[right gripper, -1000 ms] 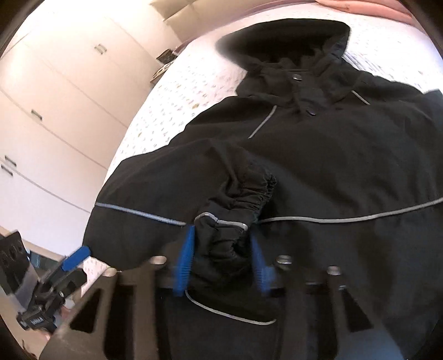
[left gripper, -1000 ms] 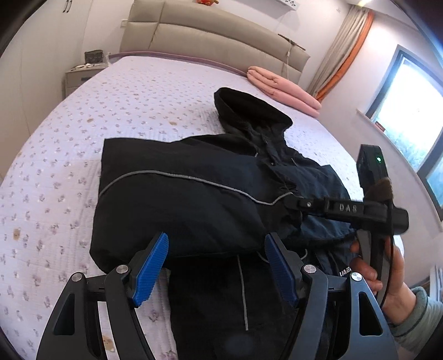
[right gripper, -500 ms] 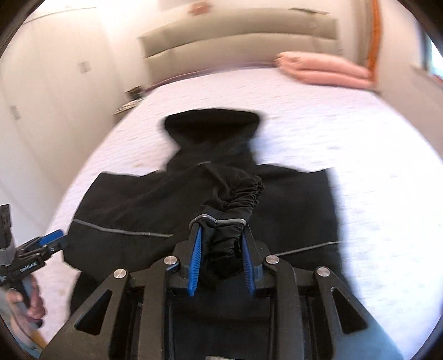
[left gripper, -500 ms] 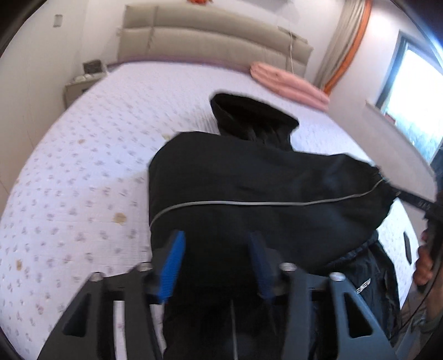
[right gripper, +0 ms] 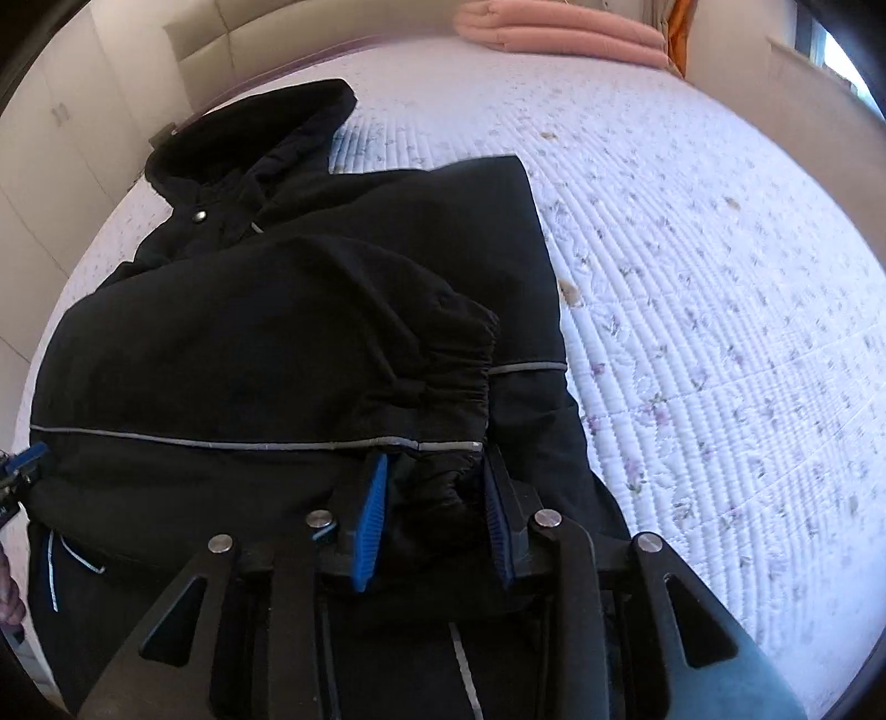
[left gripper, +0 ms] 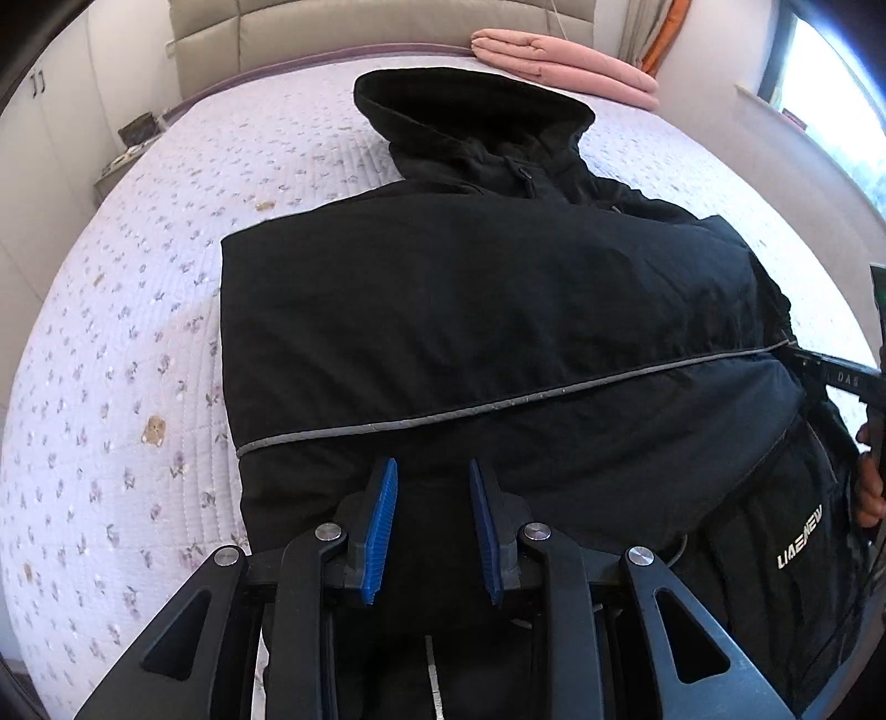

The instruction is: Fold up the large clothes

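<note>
The black hooded jacket (left gripper: 470, 310) lies on the bed in front of me, hood (left gripper: 470, 116) toward the headboard, one side folded across its body so a grey piping line (left gripper: 498, 407) runs over the top layer. My right tool (right gripper: 434, 498) is clamped on the gathered elastic cuff (right gripper: 443, 376) of the sleeve, the dark fabric bunched between its blue pads (right gripper: 371, 526). My left tool (left gripper: 432, 526) sits low over the near edge of the fold with its blue pads (left gripper: 382, 526) narrowly apart; black cloth fills the gap, but I cannot tell whether it is actually pinched. In the left view my right tool (left gripper: 830, 374) shows at the right edge, at the end of the piping line. White lettering (left gripper: 800, 537) shows on the lower layer near it.

The bed (left gripper: 138, 332) carries a pale lilac quilted cover with small flower prints and a few brownish spots. A folded pink blanket (left gripper: 559, 58) lies at the far end beside the beige padded headboard (left gripper: 343, 27). White wardrobe doors (right gripper: 61, 144) stand along one side, a window (left gripper: 830, 105) with an orange curtain edge on the other.
</note>
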